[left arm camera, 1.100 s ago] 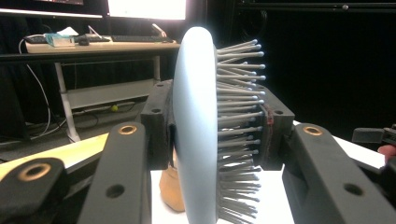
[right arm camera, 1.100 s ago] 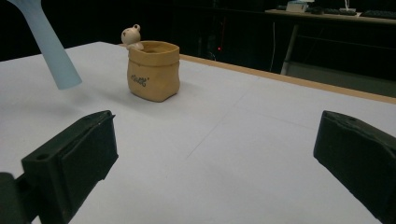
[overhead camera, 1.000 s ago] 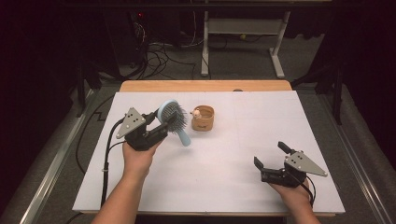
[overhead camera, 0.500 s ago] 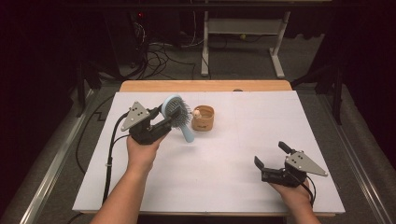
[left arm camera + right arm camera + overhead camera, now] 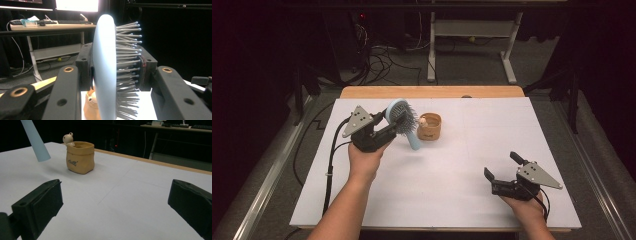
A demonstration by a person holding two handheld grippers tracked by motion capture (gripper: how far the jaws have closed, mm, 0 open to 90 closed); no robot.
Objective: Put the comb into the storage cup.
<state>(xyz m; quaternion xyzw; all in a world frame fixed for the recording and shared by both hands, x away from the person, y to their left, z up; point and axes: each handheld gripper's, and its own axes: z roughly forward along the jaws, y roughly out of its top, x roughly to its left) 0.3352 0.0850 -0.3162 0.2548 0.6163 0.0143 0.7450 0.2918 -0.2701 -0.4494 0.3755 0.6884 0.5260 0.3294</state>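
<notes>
A light blue hairbrush (image 5: 404,120) hangs in the air over the white table top, head up and handle slanting down. My left gripper (image 5: 388,124) is shut on its head; in the left gripper view the pads (image 5: 84,65) press the brush's back and bristles (image 5: 107,65). Just right of the brush stands a small tan sack-shaped pot (image 5: 429,127) with a little bear figure on its rim (image 5: 79,157). The brush handle's tip (image 5: 35,140) hovers left of the pot. My right gripper (image 5: 504,168) rests low at the front right, open, with nothing between its jaws.
The white table top (image 5: 452,165) lies bare between the pot and the right gripper. A wooden strip (image 5: 432,92) borders the far edge. Behind it stand a desk frame (image 5: 469,45) and loose cables on the floor. A black cable (image 5: 332,155) trails from the left gripper.
The left hand has lifted the brush slightly and tipped its head more upright, handle end still near the pot. The right gripper has kept still.
</notes>
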